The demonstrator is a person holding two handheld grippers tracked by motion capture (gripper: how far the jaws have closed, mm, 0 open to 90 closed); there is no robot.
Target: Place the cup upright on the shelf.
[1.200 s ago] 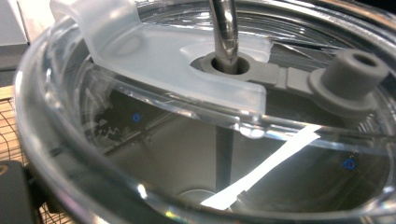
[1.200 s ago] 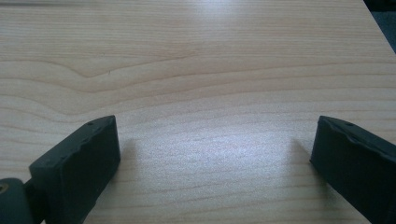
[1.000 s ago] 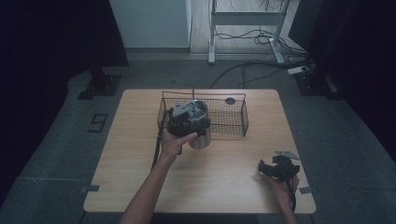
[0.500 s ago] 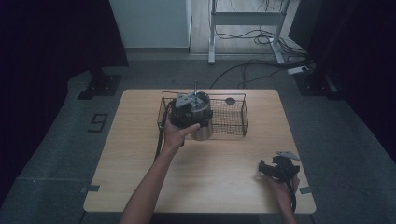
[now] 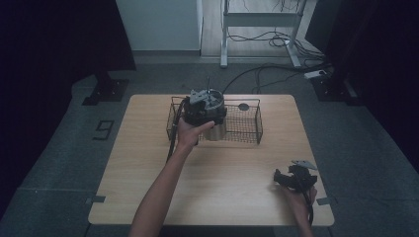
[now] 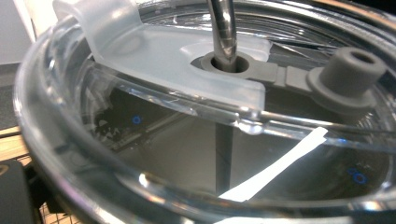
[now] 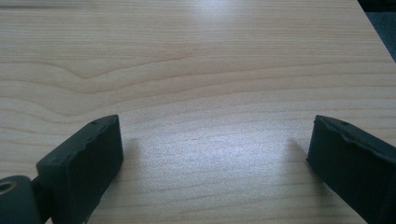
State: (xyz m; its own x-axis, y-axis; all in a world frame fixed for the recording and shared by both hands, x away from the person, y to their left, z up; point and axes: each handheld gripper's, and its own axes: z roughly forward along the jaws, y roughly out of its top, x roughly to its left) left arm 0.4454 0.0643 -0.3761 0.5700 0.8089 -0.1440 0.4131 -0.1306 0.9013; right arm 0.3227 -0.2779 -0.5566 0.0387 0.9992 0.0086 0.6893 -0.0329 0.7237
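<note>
Now | left gripper [image 5: 205,111] has carried steel tumbler [image 5: 215,131] with clear lid [image 6: 187,93] over black wire basket [image 5: 247,129], far tabletop edge; grip unclear | right gripper [image 5: 295,178] wide, near-right corner | placement likely next

The tumbler [image 5: 215,129] stands in the wire basket [image 5: 249,123] at the table's [image 5: 148,173] far middle.

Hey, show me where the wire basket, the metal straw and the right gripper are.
wire basket [image 5: 249,129]: high view, mesh floor near its right end.
metal straw [image 6: 224,28]: left gripper view, shaft above the lid hole.
right gripper [image 7: 212,154]: right gripper view, midway between its open jaws.
</note>
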